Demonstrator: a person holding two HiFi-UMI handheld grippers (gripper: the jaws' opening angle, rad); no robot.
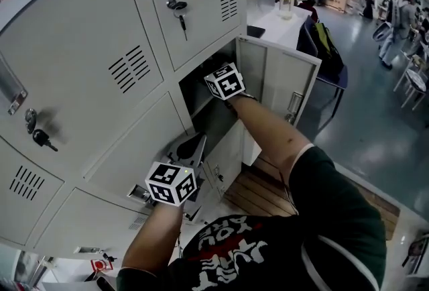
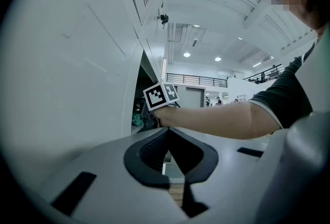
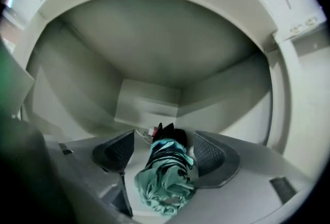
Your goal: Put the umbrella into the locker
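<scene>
A folded teal umbrella (image 3: pixel 166 179) with a black handle end (image 3: pixel 172 135) lies on the floor of the open locker compartment (image 3: pixel 154 52). My right gripper (image 3: pixel 164 155) is open, with the umbrella lying between its two pads. The left pad (image 3: pixel 117 149) stands clear of the fabric, and the right pad (image 3: pixel 209 153) is close beside it. In the head view the right gripper's marker cube (image 1: pixel 224 80) sits at the mouth of the compartment (image 1: pixel 201 105), and its jaws are hidden inside. My left gripper (image 1: pixel 190 149) is shut and empty beside the lower lockers, with its pads together (image 2: pixel 154 153).
The locker's door (image 1: pixel 288 88) stands open to the right of my right arm. Keys hang in the neighbouring doors (image 1: pixel 179 15) (image 1: pixel 40 139). A table with a bottle (image 1: pixel 287 1), a chair with a backpack (image 1: pixel 325 45) and people stand beyond.
</scene>
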